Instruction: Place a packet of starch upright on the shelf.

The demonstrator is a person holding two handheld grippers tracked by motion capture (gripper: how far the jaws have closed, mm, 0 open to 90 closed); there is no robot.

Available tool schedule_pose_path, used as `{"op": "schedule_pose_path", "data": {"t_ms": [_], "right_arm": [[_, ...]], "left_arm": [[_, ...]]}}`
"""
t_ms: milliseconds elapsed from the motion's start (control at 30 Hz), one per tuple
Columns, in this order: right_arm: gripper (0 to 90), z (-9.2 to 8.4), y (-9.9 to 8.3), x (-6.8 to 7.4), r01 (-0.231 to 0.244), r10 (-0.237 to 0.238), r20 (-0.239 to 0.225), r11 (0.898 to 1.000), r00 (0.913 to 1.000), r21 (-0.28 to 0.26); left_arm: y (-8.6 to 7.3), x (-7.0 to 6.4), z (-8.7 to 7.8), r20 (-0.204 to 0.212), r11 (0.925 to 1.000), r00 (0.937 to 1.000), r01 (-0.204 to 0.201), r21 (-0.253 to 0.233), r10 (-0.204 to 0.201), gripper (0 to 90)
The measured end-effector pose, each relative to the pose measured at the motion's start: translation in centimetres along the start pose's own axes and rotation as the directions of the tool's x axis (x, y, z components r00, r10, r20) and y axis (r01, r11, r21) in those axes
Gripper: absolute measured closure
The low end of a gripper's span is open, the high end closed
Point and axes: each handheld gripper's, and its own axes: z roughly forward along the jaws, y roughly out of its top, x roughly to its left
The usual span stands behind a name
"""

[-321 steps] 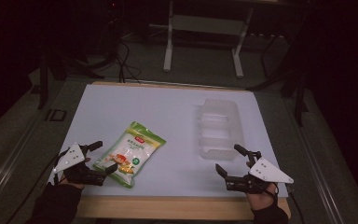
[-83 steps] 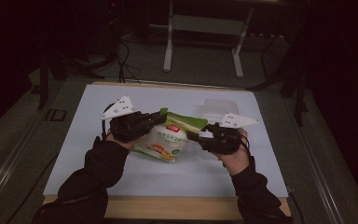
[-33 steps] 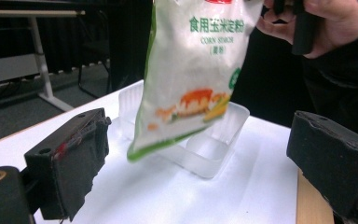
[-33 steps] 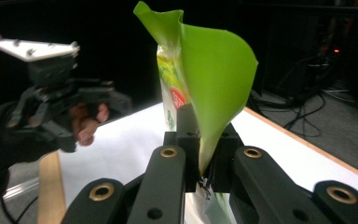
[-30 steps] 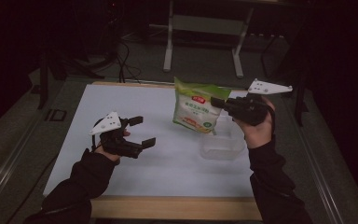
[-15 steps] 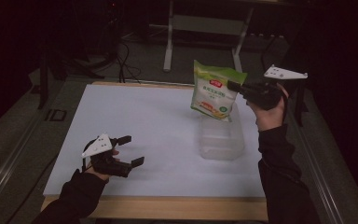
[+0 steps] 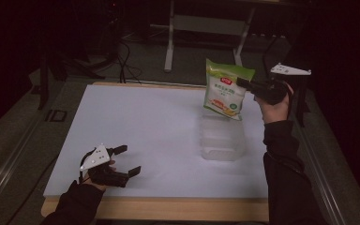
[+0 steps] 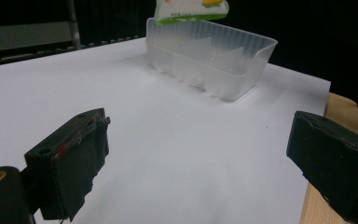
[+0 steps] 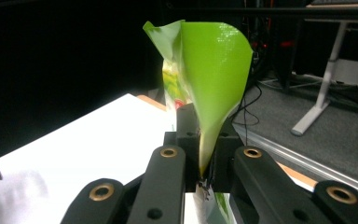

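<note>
A green and white snack bag (image 7: pixel 226 89) hangs upright in the air over the far end of a clear plastic tray (image 7: pixel 221 138) with dividers. My right gripper (image 7: pixel 243 84) is shut on the bag's upper right edge; in the right gripper view the green edge (image 9: pixel 213 74) is pinched between the two jaws. The bag's bottom (image 8: pixel 190 9) shows just above the tray (image 8: pixel 214 58) in the left gripper view. My left gripper (image 7: pixel 127 161) rests low near the table's front left corner, jaws wide apart with nothing between them.
A white sheet (image 7: pixel 150 126) covers the table, with a wooden front edge (image 7: pixel 168 208). Behind the table stand a metal table frame (image 7: pixel 171 42) and cables on the dark floor.
My right gripper carried the bag further right and back, over the tray's far end. My left gripper dropped and drew back toward the front left corner.
</note>
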Motion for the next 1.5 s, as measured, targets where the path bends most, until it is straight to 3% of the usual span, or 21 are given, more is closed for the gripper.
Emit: {"op": "schedule_pose_path", "data": {"t_ms": [367,633,867,933,1200,1500], "right_arm": [[85.9,2.3,-1.3,-2.7,-0.026,0.026,0.013,0.999,0.9996,0.035],[85.9,4.1,-2.6,-3.8,-0.024,0.023,0.007,0.999,0.9997,0.049],[85.9,4.4,-4.1,-4.6,-0.026,0.025,0.016,0.998,0.9996,0.049],[85.8,4.9,-4.8,-4.7,-0.026,0.024,0.021,0.997,0.9995,0.073],[85.6,3.7,-6.7,-5.7,-0.084,0.084,0.034,0.996,0.9959,0.023],[85.1,2.4,-8.9,-6.6,-0.089,0.084,0.094,0.994,0.9921,0.059]], "left_arm": [[-0.4,0.6,0.1,-0.005,0.9993,0.9994,0.035,-0.012,-0.035,5.8],[-0.6,0.8,0.1,0.003,0.9985,0.9987,0.051,-0.018,-0.051,5.8],[-0.6,0.9,0.2,0.007,0.9982,0.9984,0.057,-0.016,-0.057,5.8],[-0.6,0.9,0.2,0.007,0.9984,0.9985,0.055,-0.01,-0.055,5.8],[-0.6,0.9,0.2,0.016,0.9982,0.9981,0.059,-0.007,-0.059,5.9],[-0.7,0.9,0.3,0.019,0.9978,0.9976,0.066,-0.002,-0.066,5.9]]}}
